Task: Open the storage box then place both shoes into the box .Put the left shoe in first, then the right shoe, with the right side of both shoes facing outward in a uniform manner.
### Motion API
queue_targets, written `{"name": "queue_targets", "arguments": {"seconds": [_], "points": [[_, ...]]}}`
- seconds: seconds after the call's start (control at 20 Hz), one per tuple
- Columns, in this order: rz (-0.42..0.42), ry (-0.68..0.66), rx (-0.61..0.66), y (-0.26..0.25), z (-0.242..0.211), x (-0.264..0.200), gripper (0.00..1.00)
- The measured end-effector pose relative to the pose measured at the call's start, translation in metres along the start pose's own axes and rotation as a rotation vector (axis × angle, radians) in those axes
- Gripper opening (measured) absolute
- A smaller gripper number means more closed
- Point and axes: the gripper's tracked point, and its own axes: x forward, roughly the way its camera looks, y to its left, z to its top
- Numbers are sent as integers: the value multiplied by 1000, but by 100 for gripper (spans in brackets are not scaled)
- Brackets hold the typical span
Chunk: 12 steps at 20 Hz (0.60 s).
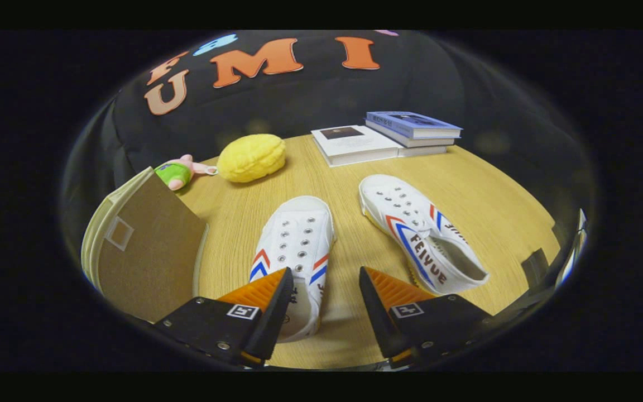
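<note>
Gripper view. Claw [324,290] wide apart, holding nothing, hovering low over the wooden surface [500,223]. Two white canvas shoes flat on the surface, toes pointing away. Left shoe [298,245] between the fingers, heel end passing close by the left finger [268,293]. Right shoe [419,231] just ahead of the right finger [385,290], angled outward, well apart from its mate. Storage box [143,251] left of the fingers, flap raised, seemingly open; interior hidden. Beyond the shoes: yellow plush toy [252,158], small pink and green toy [179,172], stacked books [388,138].

Handling judgement: shoes light, canvas soft and yielding, rubber sole firmer. Best purchase likely across the heel collar or the sides at mid-foot, left shoe first.
</note>
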Motion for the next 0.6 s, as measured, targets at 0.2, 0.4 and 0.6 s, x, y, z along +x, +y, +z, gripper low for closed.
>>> {"name": "queue_targets", "arguments": {"seconds": [0.2, 0.4, 0.6], "points": [[-15, 48, 8, 1, -7, 13, 62], [37, 51, 5, 13, -5, 14, 42], [26, 36, 68, 12, -1, 10, 7]]}}
